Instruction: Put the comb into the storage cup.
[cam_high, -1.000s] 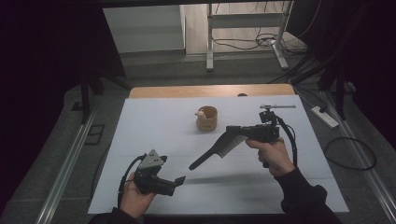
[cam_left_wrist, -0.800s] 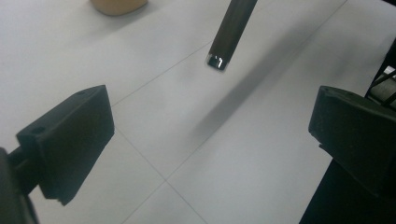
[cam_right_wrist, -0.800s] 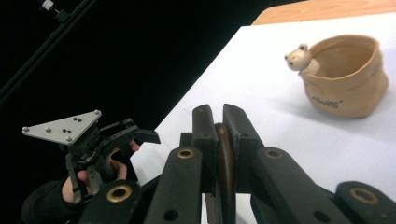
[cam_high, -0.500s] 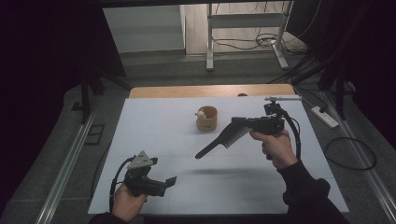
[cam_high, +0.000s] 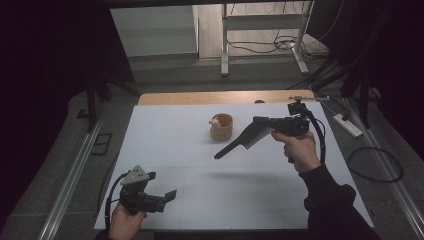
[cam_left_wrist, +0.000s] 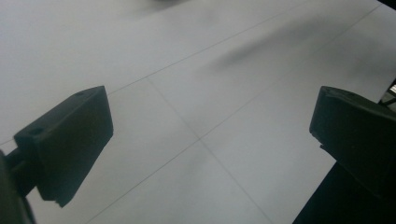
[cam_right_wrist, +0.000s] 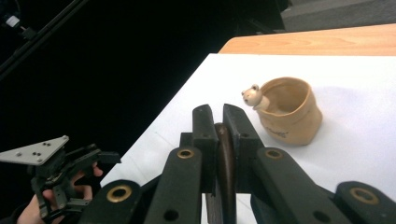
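Comparing with a second earlier: comb (cam_high: 245, 140), clamped in right tongs (cam_high: 261, 123), was raised nearer cup (cam_high: 222, 126); left tongs (cam_high: 167, 197), open and empty, were drawn back over bench (cam_high: 165, 135).

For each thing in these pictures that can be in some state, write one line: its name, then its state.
Comb: off the table, clamped in the right gripper, handle pointing down and left.
Cup: upright on the white sheet, open top, small bear figure at its rim.
Right gripper: shut on the comb, raised above the table.
Left gripper: open, nothing between the jaws, low over the sheet's near edge.
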